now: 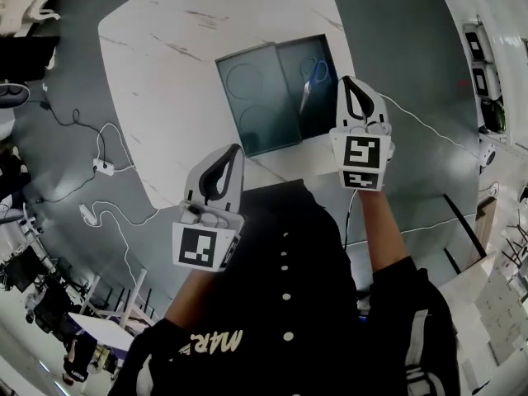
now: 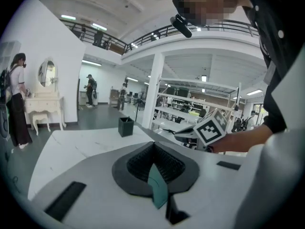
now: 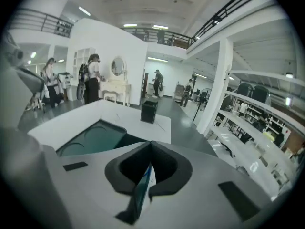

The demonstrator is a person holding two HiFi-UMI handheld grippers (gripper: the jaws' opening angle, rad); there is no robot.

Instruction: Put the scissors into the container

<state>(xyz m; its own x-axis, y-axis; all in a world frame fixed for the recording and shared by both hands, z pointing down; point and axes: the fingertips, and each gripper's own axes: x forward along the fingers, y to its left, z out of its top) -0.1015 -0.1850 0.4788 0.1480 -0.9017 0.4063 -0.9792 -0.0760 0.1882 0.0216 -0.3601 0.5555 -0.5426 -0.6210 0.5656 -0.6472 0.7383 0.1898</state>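
The scissors (image 1: 314, 76), with blue handles, lie inside the right compartment of the dark teal container (image 1: 247, 97) on the white marble table (image 1: 165, 64). My right gripper (image 1: 346, 81) hovers at the container's right edge, just right of the scissors, shut with nothing between its jaws. In the right gripper view the closed jaws (image 3: 151, 142) point over the container (image 3: 95, 138). My left gripper (image 1: 236, 149) hangs lower left, past the table's near edge, jaws together and empty. The left gripper view shows the same closed tips (image 2: 153, 143).
A small black box (image 3: 149, 111) stands at the table's far end, also in the left gripper view (image 2: 126, 126). Cables and a power strip (image 1: 103, 167) lie on the grey floor to the left. People stand far off by a white dresser (image 2: 44, 109).
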